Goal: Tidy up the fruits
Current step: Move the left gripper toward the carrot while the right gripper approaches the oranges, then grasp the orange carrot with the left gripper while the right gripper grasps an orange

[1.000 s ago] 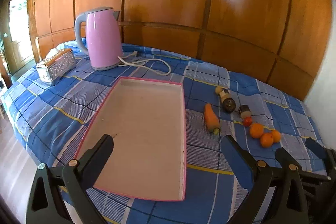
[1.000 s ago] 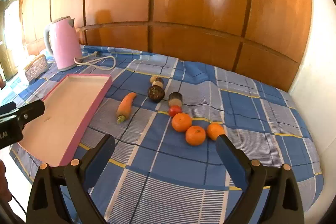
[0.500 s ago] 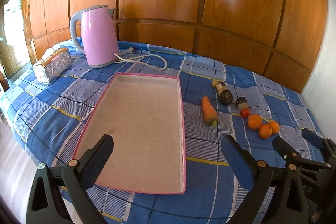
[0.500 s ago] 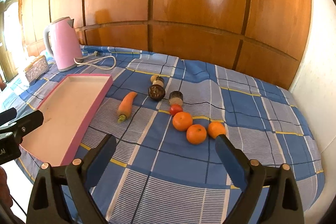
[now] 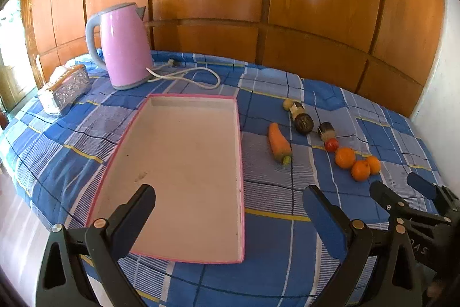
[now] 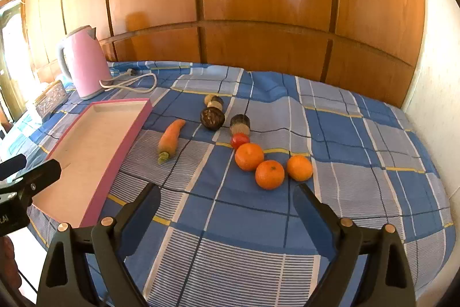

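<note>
A pink-rimmed tray (image 5: 241,151) (image 6: 126,134) lies empty on the blue checked cloth. To its right lie a carrot (image 5: 279,144) (image 6: 170,139), a dark round fruit (image 5: 304,123) (image 6: 212,119), a small red tomato (image 5: 331,145) (image 6: 239,140) and three oranges (image 5: 345,158) (image 6: 269,174). My left gripper (image 5: 228,199) hangs open over the tray's near end. My right gripper (image 6: 227,196) stands open just short of the oranges, nothing between its fingers. It also shows at the right edge of the left wrist view as a black clamp (image 5: 402,192).
A pink kettle (image 5: 122,46) (image 6: 83,62) with a white cord (image 5: 184,75) stands at the back left, beside a silver patterned box (image 5: 67,88). Two brown-and-tan short cylinders (image 6: 240,124) lie among the fruit. Wooden panelling (image 6: 258,5) backs the table; a white wall is on the right.
Both grippers have drawn slightly closer to the table and lifted their view a little; the oranges sit nearer the right gripper. Nothing was picked up.
</note>
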Demonstrator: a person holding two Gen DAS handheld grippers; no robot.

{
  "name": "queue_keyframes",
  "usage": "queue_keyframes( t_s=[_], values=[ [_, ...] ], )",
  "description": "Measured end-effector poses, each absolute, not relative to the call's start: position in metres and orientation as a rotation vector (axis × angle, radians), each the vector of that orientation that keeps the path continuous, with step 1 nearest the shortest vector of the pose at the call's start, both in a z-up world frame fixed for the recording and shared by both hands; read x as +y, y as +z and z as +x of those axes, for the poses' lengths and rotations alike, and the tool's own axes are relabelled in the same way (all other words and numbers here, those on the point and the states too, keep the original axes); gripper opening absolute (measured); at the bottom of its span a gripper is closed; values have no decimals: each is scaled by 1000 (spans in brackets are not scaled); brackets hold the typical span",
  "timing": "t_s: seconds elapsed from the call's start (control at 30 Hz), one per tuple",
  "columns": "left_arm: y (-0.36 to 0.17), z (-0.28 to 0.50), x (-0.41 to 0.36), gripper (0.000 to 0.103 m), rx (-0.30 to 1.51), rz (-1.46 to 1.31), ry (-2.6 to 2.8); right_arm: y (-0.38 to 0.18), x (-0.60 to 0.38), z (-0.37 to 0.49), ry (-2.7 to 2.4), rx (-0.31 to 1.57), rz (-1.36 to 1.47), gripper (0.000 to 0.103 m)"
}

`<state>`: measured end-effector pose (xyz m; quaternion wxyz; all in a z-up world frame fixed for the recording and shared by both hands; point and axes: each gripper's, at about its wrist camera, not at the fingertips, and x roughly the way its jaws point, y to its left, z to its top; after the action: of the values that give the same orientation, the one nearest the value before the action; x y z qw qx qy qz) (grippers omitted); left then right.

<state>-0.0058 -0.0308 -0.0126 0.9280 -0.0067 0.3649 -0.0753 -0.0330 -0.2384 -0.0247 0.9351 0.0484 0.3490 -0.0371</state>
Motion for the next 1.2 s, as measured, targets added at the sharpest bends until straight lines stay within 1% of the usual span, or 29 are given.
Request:
queue_keyframes(
  t_s=[0.17,0.23,0.4,0.5,0.57,0.73,0.8,0.83,0.87,1.07,1.1,1.13,1.17,1.2],
  values=[
    [-12,-4,-33,103,746,-23,-160,-27,-243,-32,-61,715,114,93],
    [-12,-4,-35,103,745,-23,-163,-27,-245,-32,-59,710,118,89],
    [-14,-2,-40,103,758,-19,-177,-28,-249,-30,-65,715,122,88],
    [-15,-1,-42,103,762,-16,-185,-30,-253,-29,-70,727,130,84],
    [-15,1,-45,103,765,-16,-197,-32,-256,-28,-80,734,134,79],
    [-20,4,-50,103,786,-25,-249,-36,-265,-25,-94,749,148,69],
    [-21,5,-52,103,791,-17,-270,-39,-270,-24,-93,761,154,62],
    [-21,6,-54,103,786,-3,-276,-40,-272,-23,-97,766,156,54],
    [-20,7,-56,103,786,13,-283,-42,-276,-23,-105,772,164,50],
    [-19,18,-68,103,828,82,-349,-57,-313,-22,-106,818,288,48],
    [-21,22,-71,103,847,83,-364,-60,-317,-21,-113,831,291,46],
    [-23,25,-73,103,858,85,-367,-62,-319,-20,-116,840,293,39],
    [-24,27,-75,103,864,92,-367,-65,-322,-18,-114,847,295,37],
    [-25,29,-78,102,867,99,-369,-65,-323,-18,-115,846,293,37]
  ],
)
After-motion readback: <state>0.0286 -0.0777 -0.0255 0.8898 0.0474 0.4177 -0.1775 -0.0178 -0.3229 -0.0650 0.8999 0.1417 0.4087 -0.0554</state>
